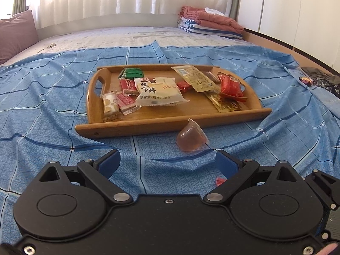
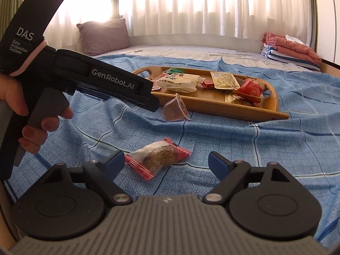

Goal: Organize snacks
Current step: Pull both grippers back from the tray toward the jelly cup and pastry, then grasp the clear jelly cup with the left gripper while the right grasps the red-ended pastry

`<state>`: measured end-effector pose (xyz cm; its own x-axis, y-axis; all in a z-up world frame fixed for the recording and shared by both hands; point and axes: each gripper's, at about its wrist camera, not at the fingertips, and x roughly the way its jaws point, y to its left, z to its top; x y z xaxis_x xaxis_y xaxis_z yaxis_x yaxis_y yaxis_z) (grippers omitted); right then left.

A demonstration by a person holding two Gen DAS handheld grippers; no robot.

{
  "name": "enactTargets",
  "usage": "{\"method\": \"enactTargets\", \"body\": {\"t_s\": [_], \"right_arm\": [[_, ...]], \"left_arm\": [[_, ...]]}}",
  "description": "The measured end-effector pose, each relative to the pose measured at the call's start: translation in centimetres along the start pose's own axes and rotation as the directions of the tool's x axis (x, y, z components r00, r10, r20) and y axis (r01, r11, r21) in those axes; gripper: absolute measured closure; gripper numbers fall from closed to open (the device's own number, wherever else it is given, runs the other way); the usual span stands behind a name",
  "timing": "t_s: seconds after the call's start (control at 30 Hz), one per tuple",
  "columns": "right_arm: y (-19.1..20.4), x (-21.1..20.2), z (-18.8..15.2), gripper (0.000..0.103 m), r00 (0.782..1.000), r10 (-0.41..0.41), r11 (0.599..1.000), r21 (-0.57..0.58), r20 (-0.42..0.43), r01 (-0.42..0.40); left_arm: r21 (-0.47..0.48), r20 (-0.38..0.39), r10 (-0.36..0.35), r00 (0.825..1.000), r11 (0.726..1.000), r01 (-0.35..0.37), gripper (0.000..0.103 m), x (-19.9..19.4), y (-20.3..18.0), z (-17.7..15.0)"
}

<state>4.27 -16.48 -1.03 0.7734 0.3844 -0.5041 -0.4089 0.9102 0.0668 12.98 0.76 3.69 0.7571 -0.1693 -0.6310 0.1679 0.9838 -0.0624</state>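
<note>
tray [image 1: 170, 125]: smooth wood showing | bedsheet [image 1: 53, 106]: matt cloth wrinkling | jelly cup [image 1: 190, 138]: clear plastic shining | wrappers [image 1: 157, 91]: glossy film

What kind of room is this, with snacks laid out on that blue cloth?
Most likely a bedroom. The blue cloth is spread over a bed with a pillow at one end, folded bedding stacked in the far corner, and curtains over the window behind.

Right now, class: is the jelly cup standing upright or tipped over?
Tipped. The jelly cup lies on its side on the blue sheet, just outside the tray, its sealed lid facing sideways rather than up.
</note>
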Motion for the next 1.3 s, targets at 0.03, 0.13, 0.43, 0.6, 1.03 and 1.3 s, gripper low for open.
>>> {"method": "enactTargets", "body": {"t_s": [0.03,0.13,0.43,0.6,1.03,1.3], "right_arm": [[-0.1,0.2,-0.1,0.011,1.0,0.002,1.0,0.013,-0.001,-0.002],[-0.2,0.5,-0.4,0.012,1.0,0.004,0.999,0.034,-0.005,-0.004],[0.4,1.1,-0.9,0.009,1.0,-0.007,1.0,-0.01,-0.003,0.007],[0.5,1.2,-1.0,0.008,1.0,-0.007,1.0,-0.015,0.0,0.007],[0.3,1.3,-1.1,0.008,1.0,-0.001,1.0,-0.011,0.006,0.001],[0.6,0.4,-0.6,0.023,1.0,-0.017,1.0,0.003,0.01,0.017]], "left_arm": [[0.001,-0.003,-0.004,1.0,1.0,0.004,0.007,0.2,-0.1,0.0],[0.001,-0.013,-0.014,1.0,1.0,0.014,0.007,0.8,-0.4,0.0],[-0.051,-0.038,-0.04,0.998,0.998,0.038,0.007,3.8,-1.3,1.6],[-0.085,-0.058,-0.036,0.998,0.996,0.031,0.016,5.9,-1.8,2.8],[-0.049,-0.119,-0.03,0.992,0.999,0.024,0.064,8.3,-2.7,3.3],[-0.039,-0.081,-0.013,0.997,0.999,0.01,0.069,5.6,-1.6,3.9]]}}
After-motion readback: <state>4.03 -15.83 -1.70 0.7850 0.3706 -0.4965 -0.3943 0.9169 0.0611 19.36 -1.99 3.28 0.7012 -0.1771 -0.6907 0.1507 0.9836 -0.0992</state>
